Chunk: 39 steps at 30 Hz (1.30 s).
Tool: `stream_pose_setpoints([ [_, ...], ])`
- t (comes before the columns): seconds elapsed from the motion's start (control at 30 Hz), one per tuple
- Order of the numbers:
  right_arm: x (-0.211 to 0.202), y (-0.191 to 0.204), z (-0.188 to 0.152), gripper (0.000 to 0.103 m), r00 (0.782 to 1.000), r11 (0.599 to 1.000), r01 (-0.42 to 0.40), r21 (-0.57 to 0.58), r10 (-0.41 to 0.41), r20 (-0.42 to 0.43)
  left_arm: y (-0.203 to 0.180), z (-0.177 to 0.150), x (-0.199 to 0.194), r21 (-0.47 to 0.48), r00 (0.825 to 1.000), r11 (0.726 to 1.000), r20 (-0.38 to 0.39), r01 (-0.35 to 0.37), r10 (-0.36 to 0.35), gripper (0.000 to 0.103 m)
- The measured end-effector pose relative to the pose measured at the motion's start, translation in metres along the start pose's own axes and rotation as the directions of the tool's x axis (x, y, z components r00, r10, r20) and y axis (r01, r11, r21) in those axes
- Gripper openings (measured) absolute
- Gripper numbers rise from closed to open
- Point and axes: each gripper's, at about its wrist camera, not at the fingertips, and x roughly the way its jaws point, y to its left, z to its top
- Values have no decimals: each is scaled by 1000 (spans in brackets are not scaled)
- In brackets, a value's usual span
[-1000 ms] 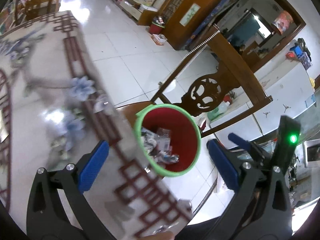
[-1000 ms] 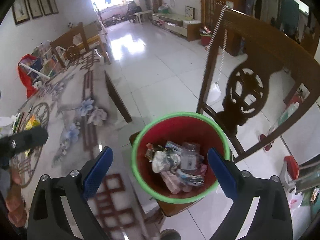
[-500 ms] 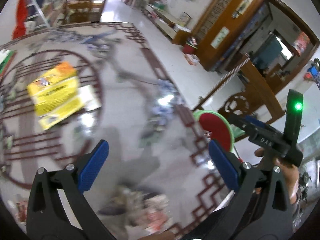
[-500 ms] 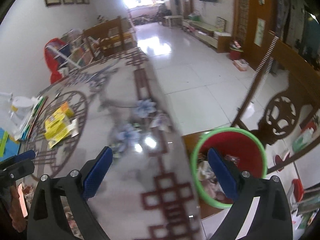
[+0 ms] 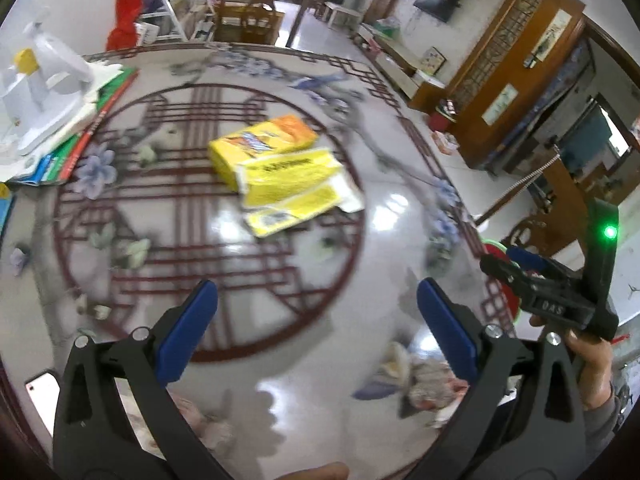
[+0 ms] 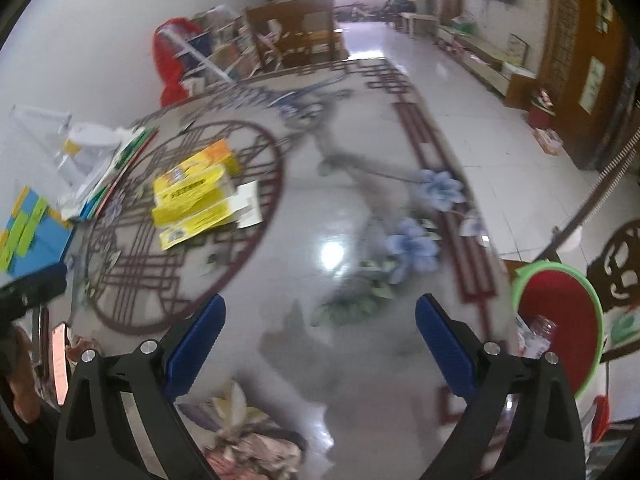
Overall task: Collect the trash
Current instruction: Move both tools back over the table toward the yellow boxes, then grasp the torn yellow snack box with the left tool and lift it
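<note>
The left tool (image 5: 316, 316) hangs spread wide and empty above the patterned counter (image 5: 280, 280), its blue pads (image 5: 188, 332) well apart; the right tool (image 6: 318, 330) is likewise splayed and carries nothing, aimed across the glossy top; crumpled wrappers (image 5: 416, 380) lie on the near edge of the counter just under and beside the left tool's right finger, and the same heap (image 6: 248, 436) shows low between the right tool's fingers; farther out, yellow cartons (image 5: 280, 168) sit stacked near the counter's middle, with books and a white appliance (image 5: 44, 92) at the far left; the red bin (image 6: 560, 320) with its green rim stands off the counter's right edge on a chair, already holding scraps. The step in hand appears to be reaching for the next piece; done well, one tool would drop low over the crumpled heap, straddle it squarely and close on its bulk rather than a loose corner. The right hand (image 5: 592, 364) grips its handle upright beside the counter's edge.
</note>
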Motion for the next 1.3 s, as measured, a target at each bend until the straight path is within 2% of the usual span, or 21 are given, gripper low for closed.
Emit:
stream_pose_setpoints([
  [0.07,7,11,1,92,1000,1000,-11,-19,10,-11,11,2,2,-5,1000,1000,-4,-10,10,97],
  [0.27,20,24,12,92,998,998,-42,-48,40,-48,30,12,29,-81,998,996,-56,29,-33,97],
  [0.5,24,20,7,92,998,998,-44,-54,40,-57,28,33,71,-136,997,991,-74,-15,5,97],
  [0.67,16,23,2,92,998,995,-47,-90,43,-43,9,49,109,-222,995,973,-88,-62,43,97],
  [0.77,10,16,2,92,998,995,-64,-73,62,-33,-5,56,127,-246,992,963,-86,-108,89,97],
  [0.87,7,7,4,92,997,996,-75,-48,74,-30,-13,63,142,-263,981,946,-88,-190,173,97],
  [1.03,2,1,7,92,995,995,-97,-26,96,-22,-14,68,156,-290,945,900,-93,-326,313,97],
  [1.1,0,2,8,92,994,994,-105,-30,104,-17,-9,68,160,-312,940,887,-97,-342,328,97],
  [1.3,-1,13,8,92,992,991,-124,-52,123,-19,3,66,167,-319,931,874,-109,-365,349,97],
])
